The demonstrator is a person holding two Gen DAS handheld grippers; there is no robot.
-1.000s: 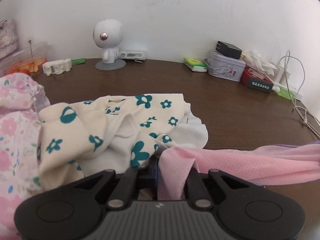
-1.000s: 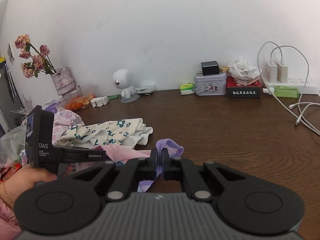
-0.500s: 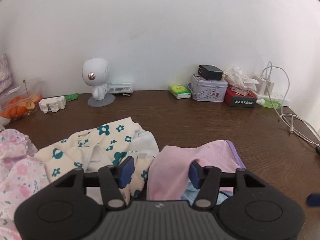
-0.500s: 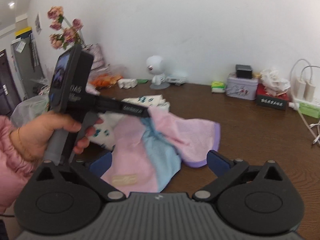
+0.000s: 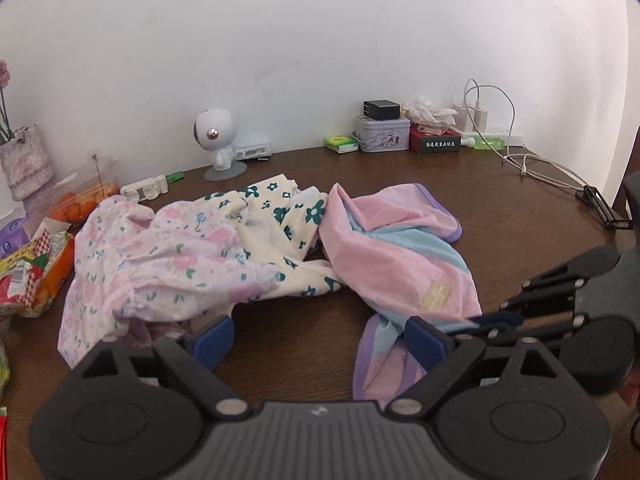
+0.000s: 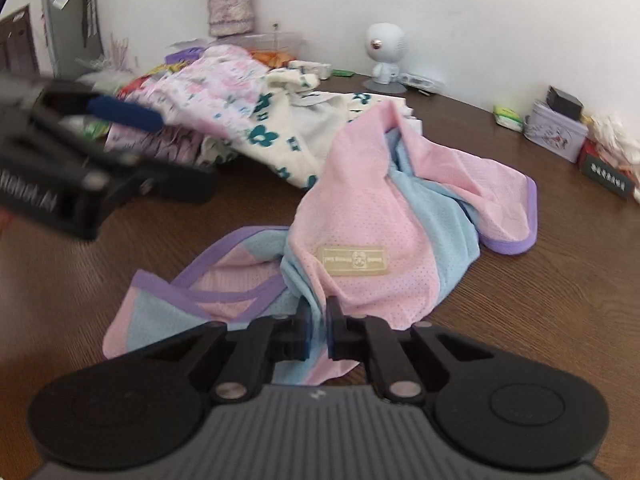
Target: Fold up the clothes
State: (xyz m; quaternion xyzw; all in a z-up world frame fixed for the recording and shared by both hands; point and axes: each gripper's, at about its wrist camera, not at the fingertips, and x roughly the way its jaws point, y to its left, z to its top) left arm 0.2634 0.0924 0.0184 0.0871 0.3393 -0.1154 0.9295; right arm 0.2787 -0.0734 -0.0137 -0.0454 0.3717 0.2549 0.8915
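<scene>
I hold both grippers angled down over the tabletop (image 5: 500,216). My right gripper (image 6: 318,334) has just snapped closed on the near edge of the pink and blue garment (image 6: 360,216), which lies crumpled at centre. My left gripper (image 5: 320,336) has just been opening; its jaws stand wide with nothing between them. A second ago it pinched that garment; since then it has released it and pulled back.

mesh garment (image 6: 400,216): was pink and light blue, purple trim, cream label
cream garment (image 5: 288,216): had teal flower print
floral garment (image 5: 160,256): was white, pink blossoms
tabletop (image 5: 500,216): was dark brown woodgrain
gripper pads (image 5: 212,340): were blue
</scene>
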